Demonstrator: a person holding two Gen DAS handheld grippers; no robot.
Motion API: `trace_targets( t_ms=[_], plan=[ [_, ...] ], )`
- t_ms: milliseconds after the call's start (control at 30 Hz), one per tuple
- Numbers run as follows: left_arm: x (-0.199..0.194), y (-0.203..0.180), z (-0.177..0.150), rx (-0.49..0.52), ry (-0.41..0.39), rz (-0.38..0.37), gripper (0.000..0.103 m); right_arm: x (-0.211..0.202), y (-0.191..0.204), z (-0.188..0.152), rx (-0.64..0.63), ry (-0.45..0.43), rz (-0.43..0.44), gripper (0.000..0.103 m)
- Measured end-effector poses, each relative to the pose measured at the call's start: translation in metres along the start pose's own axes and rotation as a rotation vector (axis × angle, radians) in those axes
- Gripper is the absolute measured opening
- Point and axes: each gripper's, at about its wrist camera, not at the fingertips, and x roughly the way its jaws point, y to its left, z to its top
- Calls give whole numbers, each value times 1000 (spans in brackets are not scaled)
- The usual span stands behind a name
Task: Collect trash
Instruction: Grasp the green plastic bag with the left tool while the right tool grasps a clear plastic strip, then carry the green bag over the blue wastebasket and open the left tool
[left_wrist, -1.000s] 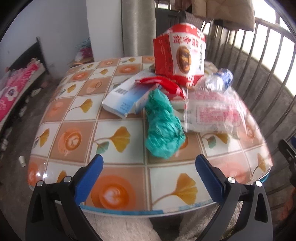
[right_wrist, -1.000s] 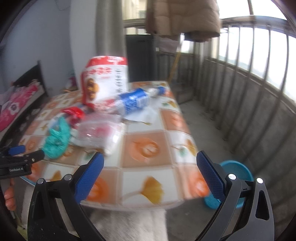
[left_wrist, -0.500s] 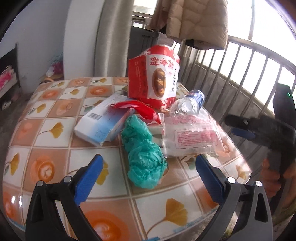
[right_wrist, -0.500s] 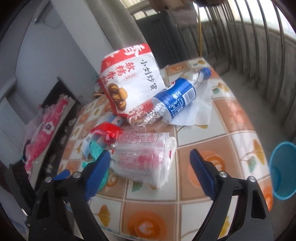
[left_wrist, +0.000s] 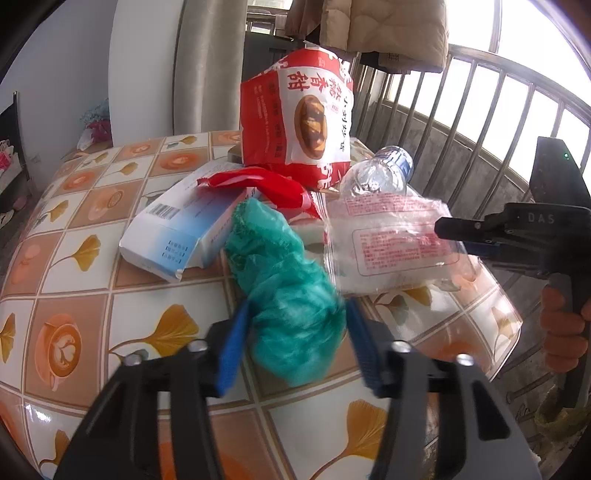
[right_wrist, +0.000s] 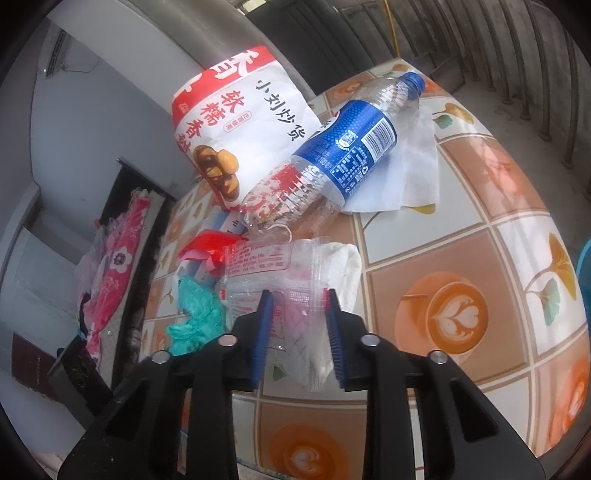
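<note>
Closing on two pieces at once, you are at the pick-up step; the green plastic bag lies mid-table between the pads of your left gripper, whose jaws have just been narrowing and now look to press its sides; your right gripper has likewise been closing around the clear wrapper beside it, though contact there is unclear. Next, I judge, firm both grips, lift clear of the tiled table, avoiding the bottle, snack bag and box.
</note>
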Motion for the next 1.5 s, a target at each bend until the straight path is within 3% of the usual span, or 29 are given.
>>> trace_targets(
  t_ms=[200, 567, 767, 967, 1167, 1233, 1367, 1500],
  plan=[
    [-10, -5, -3, 41, -27, 25, 42, -10, 10, -6, -40, -7, 30, 9],
    [-63, -21, -5, 54, -123, 3, 40, -53, 27, -19, -107, -86, 95, 5],
    [-82, -51, 9, 81, -160, -98, 40, -97, 15, -27, -96, -170, 120, 5],
    [-69, -109, 33, 146, -123, -276, 40, -154, -29, -40, -12, -297, 66, 5],
    [-25, -197, 64, 249, 3, -471, 40, -211, -102, -62, 169, -443, -93, 5],
    [0, -236, 76, 279, 85, -546, 40, -221, -127, -67, 238, -470, -166, 5],
    [56, -306, 91, 306, 248, -614, 41, -230, -183, -74, 404, -490, -297, 5],
    [119, -376, 95, 350, 423, -634, 41, -226, -238, -75, 555, -485, -361, 6]
  ],
)
